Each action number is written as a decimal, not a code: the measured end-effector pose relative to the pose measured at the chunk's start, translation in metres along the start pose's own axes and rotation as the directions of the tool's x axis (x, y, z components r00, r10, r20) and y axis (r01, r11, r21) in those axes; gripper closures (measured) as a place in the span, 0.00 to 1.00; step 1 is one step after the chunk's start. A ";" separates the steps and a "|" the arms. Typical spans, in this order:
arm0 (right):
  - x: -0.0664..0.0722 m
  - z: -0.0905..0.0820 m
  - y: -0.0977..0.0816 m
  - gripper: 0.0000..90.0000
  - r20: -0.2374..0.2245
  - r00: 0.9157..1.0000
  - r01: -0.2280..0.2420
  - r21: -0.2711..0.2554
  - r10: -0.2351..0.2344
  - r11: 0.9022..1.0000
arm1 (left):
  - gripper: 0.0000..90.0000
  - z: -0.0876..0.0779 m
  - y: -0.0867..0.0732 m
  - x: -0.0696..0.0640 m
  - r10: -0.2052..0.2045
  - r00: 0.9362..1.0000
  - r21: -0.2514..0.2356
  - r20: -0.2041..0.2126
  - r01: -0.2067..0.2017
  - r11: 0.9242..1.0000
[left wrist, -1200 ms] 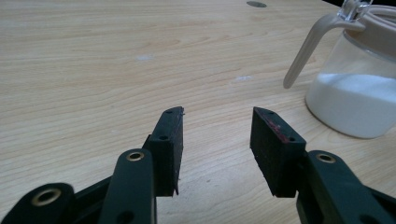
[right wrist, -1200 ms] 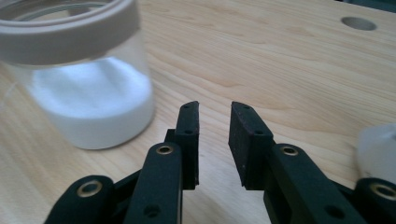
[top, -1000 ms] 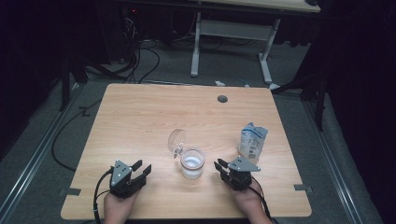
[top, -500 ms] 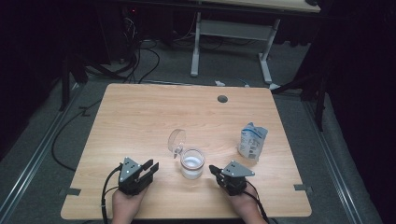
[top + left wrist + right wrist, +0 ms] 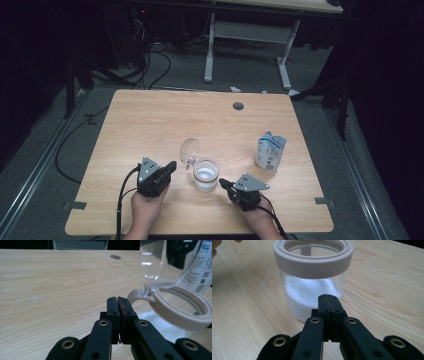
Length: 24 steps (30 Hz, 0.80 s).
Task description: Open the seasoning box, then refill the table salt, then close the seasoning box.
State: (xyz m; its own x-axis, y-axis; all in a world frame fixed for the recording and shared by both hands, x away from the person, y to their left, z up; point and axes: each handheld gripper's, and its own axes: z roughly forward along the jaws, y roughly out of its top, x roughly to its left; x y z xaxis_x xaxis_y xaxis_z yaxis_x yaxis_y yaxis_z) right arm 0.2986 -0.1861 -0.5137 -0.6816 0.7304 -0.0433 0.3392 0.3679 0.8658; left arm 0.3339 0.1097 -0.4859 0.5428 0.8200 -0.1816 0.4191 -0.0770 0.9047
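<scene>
A clear glass jar [image 5: 205,175] with a beige rim holds white powder and stands near the table's front edge. Its hinged clear lid [image 5: 189,150] is swung open to the far left. My left gripper [image 5: 172,165] is just left of the jar. Its jaws have just been closing and are shut with nothing between them, tips close to the lid hinge [image 5: 136,293]. My right gripper [image 5: 222,183] is shut and empty, pointing at the jar [image 5: 312,280] from the right, a short gap away. A white and blue pouch [image 5: 270,151] stands upright right of the jar.
The wooden table [image 5: 150,120] has a round cable hole [image 5: 238,106] near its far edge. Beyond the table are a white desk frame [image 5: 250,35] and cables on the dark floor [image 5: 150,60].
The left gripper has moved right toward the jar and closed its jaws. The right gripper has turned left from the pouch toward the jar and shut. The pouch now stands straighter.
</scene>
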 end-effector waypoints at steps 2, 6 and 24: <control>0.001 0.001 0.000 1.00 -0.003 1.000 0.004 -0.004 -0.004 1.000 | 0.98 0.002 0.006 -0.002 -0.004 1.000 -0.009 0.010 0.004 1.000; 0.004 0.002 0.000 1.00 -0.015 1.000 0.008 0.000 -0.008 1.000 | 0.98 0.005 0.015 -0.006 -0.008 1.000 -0.018 0.029 0.008 1.000; 0.006 0.003 0.001 1.00 -0.008 1.000 0.021 0.002 -0.021 1.000 | 0.97 0.011 0.018 -0.023 0.008 0.998 -0.030 0.070 -0.006 1.000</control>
State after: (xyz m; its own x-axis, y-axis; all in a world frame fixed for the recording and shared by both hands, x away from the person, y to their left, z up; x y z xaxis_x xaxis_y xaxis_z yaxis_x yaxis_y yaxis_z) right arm 0.2967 -0.1796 -0.5142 -0.6936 0.7181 -0.0574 0.3261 0.3841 0.8638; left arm 0.3373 0.0830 -0.4696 0.5957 0.7778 -0.2004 0.3939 -0.0654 0.9168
